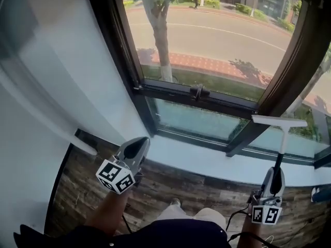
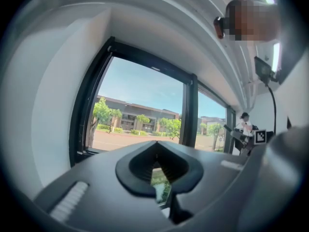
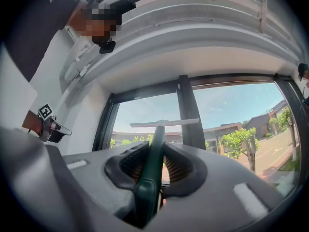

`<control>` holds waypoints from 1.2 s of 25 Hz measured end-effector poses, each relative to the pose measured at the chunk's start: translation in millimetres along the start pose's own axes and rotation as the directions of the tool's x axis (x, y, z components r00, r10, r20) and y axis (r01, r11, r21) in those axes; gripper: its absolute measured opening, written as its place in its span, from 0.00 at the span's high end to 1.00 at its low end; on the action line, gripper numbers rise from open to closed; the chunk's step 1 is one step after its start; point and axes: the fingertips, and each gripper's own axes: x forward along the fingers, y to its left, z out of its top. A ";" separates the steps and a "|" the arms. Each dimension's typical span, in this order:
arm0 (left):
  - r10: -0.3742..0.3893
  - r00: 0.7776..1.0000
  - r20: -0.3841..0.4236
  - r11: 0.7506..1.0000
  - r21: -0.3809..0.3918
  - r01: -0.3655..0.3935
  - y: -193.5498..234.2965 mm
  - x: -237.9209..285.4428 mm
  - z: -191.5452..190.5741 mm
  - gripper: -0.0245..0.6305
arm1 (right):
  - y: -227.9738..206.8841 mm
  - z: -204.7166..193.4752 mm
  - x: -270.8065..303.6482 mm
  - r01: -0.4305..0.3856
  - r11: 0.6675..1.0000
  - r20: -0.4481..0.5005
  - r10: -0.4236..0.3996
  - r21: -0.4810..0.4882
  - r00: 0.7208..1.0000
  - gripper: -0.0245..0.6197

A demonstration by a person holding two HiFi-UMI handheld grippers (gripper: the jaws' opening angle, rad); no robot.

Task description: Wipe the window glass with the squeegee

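At lower right, the right gripper is clamped on the squeegee handle; at lower left, the left gripper has its jaws together, empty.

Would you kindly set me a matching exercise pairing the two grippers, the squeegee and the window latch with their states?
1 left gripper
2 right gripper
3 squeegee
4 window latch

A black, on the frame
B shut on a tool's stem
C white blade up, before the lower glass
D shut, holding nothing

Pairs: 1-D, 2-B, 3-C, 4-A.
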 end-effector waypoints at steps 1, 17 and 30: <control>-0.005 1.000 -0.002 1.000 0.005 0.005 8.6 5.3 0.1 0.96 | 3.1 -4.8 3.2 0.011 1.000 -0.015 -0.011 0.007 1.000 0.80; -0.010 0.997 0.075 0.997 0.073 0.005 112.0 141.0 62.3 0.96 | 20.4 -34.8 166.8 -0.035 0.998 0.101 0.040 -0.051 0.994 0.80; -0.135 0.990 0.035 0.982 0.137 0.129 144.5 254.8 90.7 0.96 | -1.8 25.2 300.3 0.040 0.996 0.316 -0.012 -0.082 0.949 0.80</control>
